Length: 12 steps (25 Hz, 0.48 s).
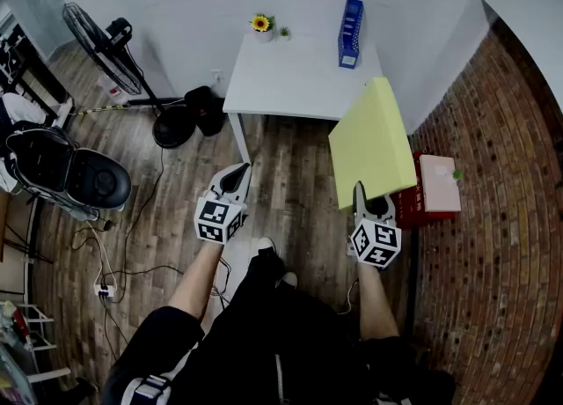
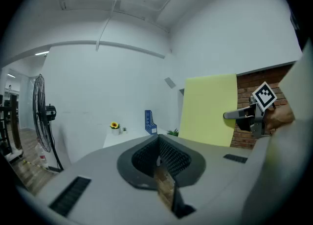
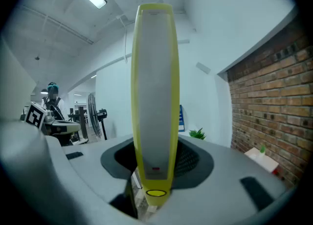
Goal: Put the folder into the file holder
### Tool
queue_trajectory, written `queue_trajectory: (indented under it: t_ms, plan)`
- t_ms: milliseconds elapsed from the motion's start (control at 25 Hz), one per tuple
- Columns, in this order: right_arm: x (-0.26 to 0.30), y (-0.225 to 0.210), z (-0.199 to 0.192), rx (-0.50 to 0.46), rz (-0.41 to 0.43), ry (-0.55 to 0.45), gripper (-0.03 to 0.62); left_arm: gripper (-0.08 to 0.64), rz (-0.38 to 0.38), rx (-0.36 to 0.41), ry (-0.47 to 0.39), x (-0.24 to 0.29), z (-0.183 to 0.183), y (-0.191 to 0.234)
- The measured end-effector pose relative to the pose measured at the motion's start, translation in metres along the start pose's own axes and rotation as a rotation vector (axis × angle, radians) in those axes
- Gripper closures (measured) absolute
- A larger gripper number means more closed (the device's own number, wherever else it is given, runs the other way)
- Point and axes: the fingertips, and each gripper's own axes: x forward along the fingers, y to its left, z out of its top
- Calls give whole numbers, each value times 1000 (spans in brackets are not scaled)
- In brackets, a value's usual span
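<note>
We hold the yellow folder [image 1: 369, 143] upright in the right gripper [image 1: 370, 194], whose jaws are partly closed and clamped on its lower edge. It is well short of the white table [image 1: 290, 77]. The blue file holder [image 1: 350, 33] stands at the table's far right corner. The left gripper [image 1: 233, 181] is empty, jaws together. We should carry the folder over that corner, line its thin edge up with the holder's slot and lower it slowly. The left gripper could probably steady the light holder
</note>
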Motion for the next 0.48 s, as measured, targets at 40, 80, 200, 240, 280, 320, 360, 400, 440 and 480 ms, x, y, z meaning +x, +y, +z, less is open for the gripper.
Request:
queue_trajectory:
  t_ms: [40,80,200,240,280,320,360,400,440,480]
  plan:
    - [0,-1,0,-1,-2,2,413,538,2,-1,0,-1,-1,0]
    - [-1,-2,0,-3,-4,5,413,538,4,-3,0,-1,-1,1]
    - [-2,-3,0,-12,-9,10,414,538,9,-7,1,-3,-2,1]
    - [-2,-4,0,-16,-10,12,414,537,10,-8,1,-2,-2,1]
    - [-3,-5,-1,-20,-12,14,416,537,10,-10,1,-2,-2,1]
    - [-3,-6,-1,-23,-14,16,416,537,8,-10,2,0,-2,0]
    - [-4,-7,-1,-25,-16,17,417,537,6,-10,2,1,-3,-1]
    - [-5,-9,-2,-25,-17,18,417,538,4,-10,3,3,-3,-2]
    - [-6,-10,-2,-25,-18,18,417,537,1,-9,4,4,-3,-4]
    - [-7,-12,-1,-25,-20,17,417,537,-1,-9,5,6,-3,-5]
